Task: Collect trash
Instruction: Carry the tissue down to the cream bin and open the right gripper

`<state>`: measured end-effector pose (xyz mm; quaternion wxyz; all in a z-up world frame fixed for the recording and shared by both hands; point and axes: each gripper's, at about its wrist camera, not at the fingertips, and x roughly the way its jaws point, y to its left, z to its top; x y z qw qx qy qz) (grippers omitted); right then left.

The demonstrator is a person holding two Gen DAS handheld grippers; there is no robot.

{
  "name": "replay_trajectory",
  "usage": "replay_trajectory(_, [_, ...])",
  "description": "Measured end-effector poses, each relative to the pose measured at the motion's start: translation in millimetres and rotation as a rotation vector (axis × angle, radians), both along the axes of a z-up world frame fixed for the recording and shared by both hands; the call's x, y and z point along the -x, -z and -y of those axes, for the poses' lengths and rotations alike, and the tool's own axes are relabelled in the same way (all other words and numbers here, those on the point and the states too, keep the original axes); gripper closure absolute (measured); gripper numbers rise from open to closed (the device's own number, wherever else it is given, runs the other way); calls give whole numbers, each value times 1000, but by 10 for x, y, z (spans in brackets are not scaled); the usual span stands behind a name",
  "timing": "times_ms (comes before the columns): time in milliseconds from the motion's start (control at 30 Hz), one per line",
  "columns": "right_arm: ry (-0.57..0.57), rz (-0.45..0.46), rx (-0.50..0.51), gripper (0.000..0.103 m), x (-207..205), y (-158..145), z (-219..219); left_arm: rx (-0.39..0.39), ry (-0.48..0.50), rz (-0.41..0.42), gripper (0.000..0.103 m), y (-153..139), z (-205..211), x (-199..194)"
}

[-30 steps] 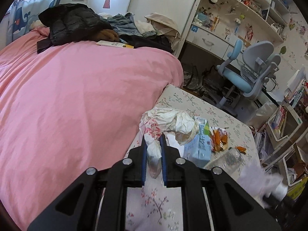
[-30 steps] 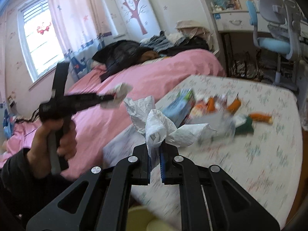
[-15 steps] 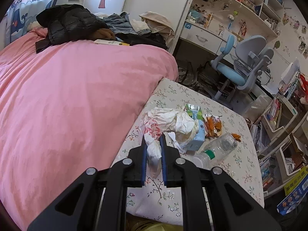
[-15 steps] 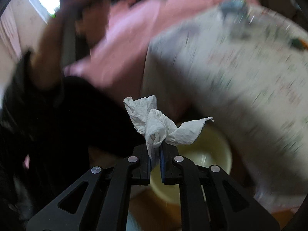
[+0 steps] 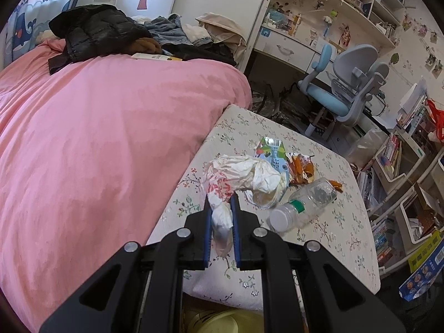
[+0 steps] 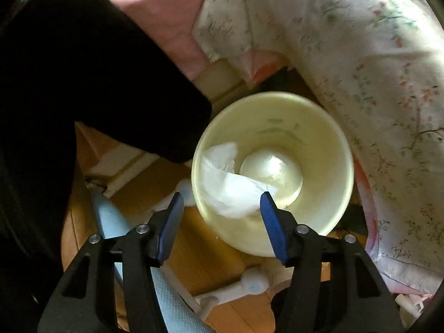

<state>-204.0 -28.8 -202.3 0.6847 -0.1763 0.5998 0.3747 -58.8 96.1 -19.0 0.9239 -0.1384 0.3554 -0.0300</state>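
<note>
White tissue (image 6: 227,186) in yellow bin (image 6: 327,144), right gripper (image 6: 222,208) opening above

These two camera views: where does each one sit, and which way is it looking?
Left wrist: on the left gripper, looking forward across the floral table; jaws shut on a plastic bag.
Right wrist: on the right gripper, looking down into the yellow bin; jaws opening, tissue inside, dark sleeve alongside.
Shared: the bin and tablecloth.
</note>
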Motion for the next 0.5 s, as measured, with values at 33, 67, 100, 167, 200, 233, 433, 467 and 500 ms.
replay_trajectory(33, [20, 11, -20, 48, -11, -47, 41, -1, 3, -1, 90, 4, 8, 4])
replay_trajectory(67, [36, 22, -39, 48, -42, -63, 90, -3, 6, -2, 90, 8, 15, 9])
replay_trajectory(100, [53, 38, -64, 48, -71, -127, 120, -5, 9, -3, 90, 12, 22, 16])
replay_trajectory(167, [88, 84, -140, 48, -145, -293, 187, -10, 17, -5, 90, 22, 39, 38])
replay_trajectory(200, [112, 118, -187, 48, -167, -416, 245, -13, 20, -5, 90, 29, 47, 52])
replay_trajectory(233, [130, 142, -218, 47, -187, -515, 290, -17, 25, -7, 90, 39, 59, 71])
replay_trajectory(433, [319, 339, -371, 42, -322, -1034, 737, -52, 77, -25, 90, 120, 226, 197])
replay_trajectory(467, [352, 364, -387, 42, -334, -1089, 808, -59, 93, -29, 90, 137, 273, 233])
replay_trajectory(500, [400, 395, -410, 41, -353, -1163, 911, -65, 108, -32, 90, 151, 313, 267])
